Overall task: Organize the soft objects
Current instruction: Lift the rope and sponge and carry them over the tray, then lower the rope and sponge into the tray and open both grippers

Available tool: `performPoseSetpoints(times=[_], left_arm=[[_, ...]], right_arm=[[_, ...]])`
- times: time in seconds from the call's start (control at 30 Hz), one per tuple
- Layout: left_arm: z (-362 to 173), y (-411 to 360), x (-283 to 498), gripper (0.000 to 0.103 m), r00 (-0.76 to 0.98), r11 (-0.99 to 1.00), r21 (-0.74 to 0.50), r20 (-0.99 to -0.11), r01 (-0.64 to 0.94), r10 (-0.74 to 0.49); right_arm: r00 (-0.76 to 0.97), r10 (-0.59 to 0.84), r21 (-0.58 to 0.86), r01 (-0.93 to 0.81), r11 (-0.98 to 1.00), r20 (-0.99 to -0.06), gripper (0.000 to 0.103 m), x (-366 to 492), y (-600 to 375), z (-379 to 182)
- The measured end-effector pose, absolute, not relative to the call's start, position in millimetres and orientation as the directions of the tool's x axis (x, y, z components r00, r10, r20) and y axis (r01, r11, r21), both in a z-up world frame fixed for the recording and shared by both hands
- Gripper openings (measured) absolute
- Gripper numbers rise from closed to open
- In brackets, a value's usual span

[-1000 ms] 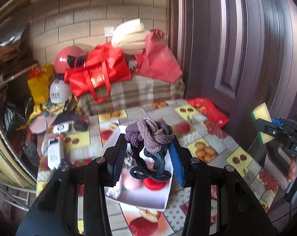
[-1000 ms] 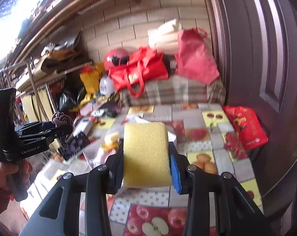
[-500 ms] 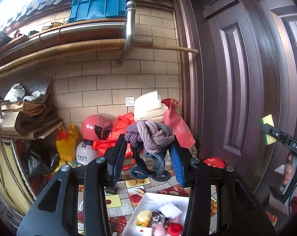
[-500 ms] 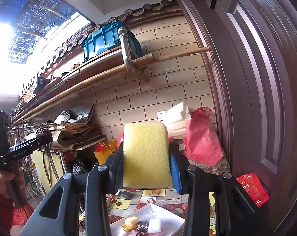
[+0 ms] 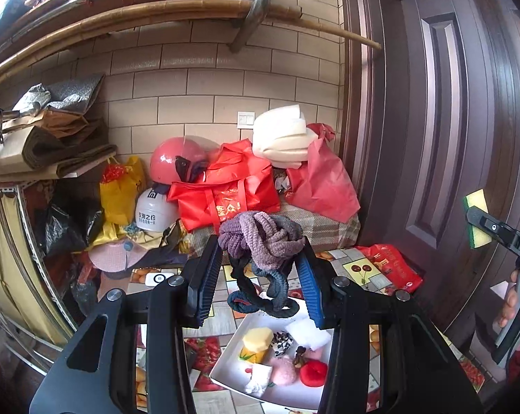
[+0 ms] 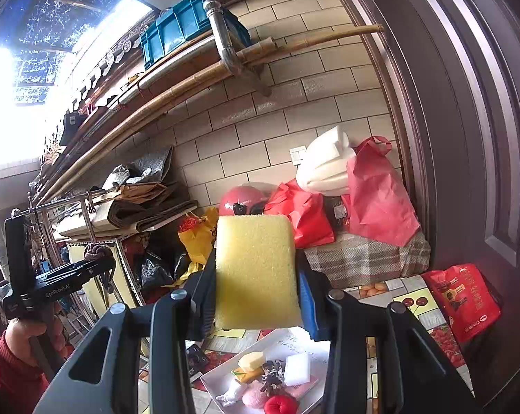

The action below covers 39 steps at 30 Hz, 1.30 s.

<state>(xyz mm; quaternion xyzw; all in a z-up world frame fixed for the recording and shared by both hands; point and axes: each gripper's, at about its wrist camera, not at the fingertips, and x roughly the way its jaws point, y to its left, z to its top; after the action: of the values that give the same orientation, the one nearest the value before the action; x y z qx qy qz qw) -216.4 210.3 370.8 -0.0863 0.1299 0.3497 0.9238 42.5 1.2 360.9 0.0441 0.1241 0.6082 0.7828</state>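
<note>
Lifted higher than a second ago, left gripper (image 5: 260,276) clamps a knotted purple-and-grey chenille hair tie (image 5: 260,238); white rectangular tray (image 5: 294,393) lies below, ahead. Right gripper (image 6: 256,293) pinches an upright yellow sponge block (image 6: 256,269), tray (image 6: 315,396) likewise beneath.

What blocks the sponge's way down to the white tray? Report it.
Nothing visible does. The right tool holds the yellow sponge up in open air, with the white tray lower in view. The tray already carries small soft items, but bare space remains along its far edge.
</note>
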Motion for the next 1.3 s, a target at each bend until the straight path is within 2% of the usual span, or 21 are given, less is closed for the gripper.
performPoseSetpoints(times=[0.3, 0.73, 0.83, 1.1, 1.3], left_arm=[[335.4, 235.4, -183.5, 0.043, 0.699, 0.733, -0.077, -0.381, -0.676, 0.605], [294.9, 272.8, -170.4, 0.043, 0.673, 0.705, -0.117, -0.440, -0.699, 0.595], [266.4, 275.9, -156.3, 0.043, 0.669, 0.712, -0.123, -0.481, -0.691, 0.566], [143.1, 271.9, -85.6, 0.043, 0.609, 0.748, -0.133, -0.679, -0.650, 0.409], [101.1, 263.0, -50.2, 0.043, 0.559, 0.773, -0.094, -0.745, -0.627, 0.363]], right_arm=[[0.215, 0.950, 0.255, -0.928, 0.270, -0.224, 0.039, 60.1, 33.5, 332.0], [0.150, 0.916, 0.317, -0.907, 0.277, -0.372, 0.039, 86.4, 96.7, 272.1], [0.123, 0.904, 0.340, -0.899, 0.277, -0.409, 0.039, 92.8, 115.2, 254.9], [0.068, 0.847, 0.391, -0.866, 0.312, -0.527, 0.039, 104.6, 162.1, 198.1], [0.041, 0.807, 0.385, -0.864, 0.325, -0.589, 0.040, 106.5, 196.0, 166.7]])
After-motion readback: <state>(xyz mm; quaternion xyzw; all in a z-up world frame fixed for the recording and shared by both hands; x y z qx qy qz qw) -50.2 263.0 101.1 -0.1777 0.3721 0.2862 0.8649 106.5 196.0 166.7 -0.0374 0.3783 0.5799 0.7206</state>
